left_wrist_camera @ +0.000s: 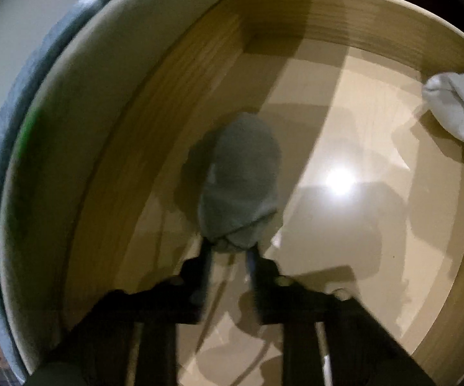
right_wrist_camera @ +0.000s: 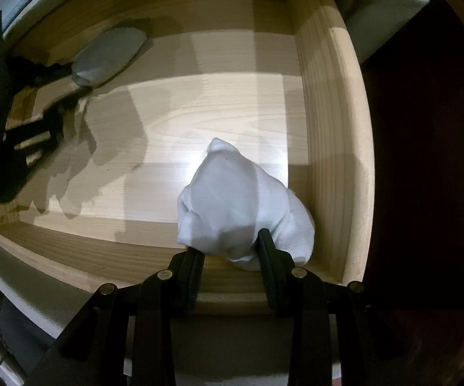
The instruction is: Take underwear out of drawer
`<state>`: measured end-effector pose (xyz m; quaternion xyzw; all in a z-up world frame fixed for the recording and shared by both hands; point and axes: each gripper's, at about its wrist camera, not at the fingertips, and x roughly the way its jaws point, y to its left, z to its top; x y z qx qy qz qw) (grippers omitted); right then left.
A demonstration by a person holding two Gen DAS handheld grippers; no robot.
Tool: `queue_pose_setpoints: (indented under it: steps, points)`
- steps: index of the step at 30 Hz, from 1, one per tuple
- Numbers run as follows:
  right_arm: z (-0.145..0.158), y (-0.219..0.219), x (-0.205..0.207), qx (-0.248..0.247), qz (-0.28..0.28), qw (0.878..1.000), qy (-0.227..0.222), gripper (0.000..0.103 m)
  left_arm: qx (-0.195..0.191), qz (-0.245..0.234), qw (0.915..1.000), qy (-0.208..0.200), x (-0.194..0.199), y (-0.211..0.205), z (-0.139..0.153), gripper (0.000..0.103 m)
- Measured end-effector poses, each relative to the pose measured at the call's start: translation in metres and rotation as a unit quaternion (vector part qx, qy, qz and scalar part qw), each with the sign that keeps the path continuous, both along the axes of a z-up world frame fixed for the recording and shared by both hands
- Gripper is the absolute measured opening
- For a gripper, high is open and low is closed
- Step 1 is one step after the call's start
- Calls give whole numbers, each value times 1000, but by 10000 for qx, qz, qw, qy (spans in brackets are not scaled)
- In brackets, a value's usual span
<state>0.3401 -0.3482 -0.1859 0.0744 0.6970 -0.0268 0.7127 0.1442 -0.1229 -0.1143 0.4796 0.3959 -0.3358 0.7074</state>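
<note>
A pale wooden drawer stands pulled out, and both grippers reach down into it. A rolled grey underwear bundle lies near the drawer's left wall, its near end pinched between the fingers of my left gripper. The right wrist view shows the same grey bundle and left gripper at the far left. A white underwear bundle sits in the near right corner, against the drawer's side wall. My right gripper is shut on its lower part. The white bundle also shows at the left wrist view's right edge.
The drawer floor between the two bundles is bare wood with hard shadows and a glare spot. A white cabinet front edged in grey-blue cloth borders the drawer. To the right of the drawer it is dark.
</note>
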Motion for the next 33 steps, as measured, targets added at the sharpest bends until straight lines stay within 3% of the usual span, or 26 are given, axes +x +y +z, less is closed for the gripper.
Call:
queue_pose_setpoints:
  steps: [2, 6, 20, 33]
  points:
    - [1, 0, -1, -10, 9, 10000, -4, 32, -40, -20, 10000, -11, 0, 1, -1, 7]
    - [1, -1, -3, -14, -21, 10000, -22, 32, 113, -152, 9998, -22, -7, 0, -6, 5]
    - [-1, 0, -6, 14, -36, 10000, -57, 33, 410, -328, 9972, 537, -22, 19, 6, 4]
    - [0, -6, -7, 86, -38, 9999, -110, 35, 520, 144, 9941, 939, -17, 28, 21, 4]
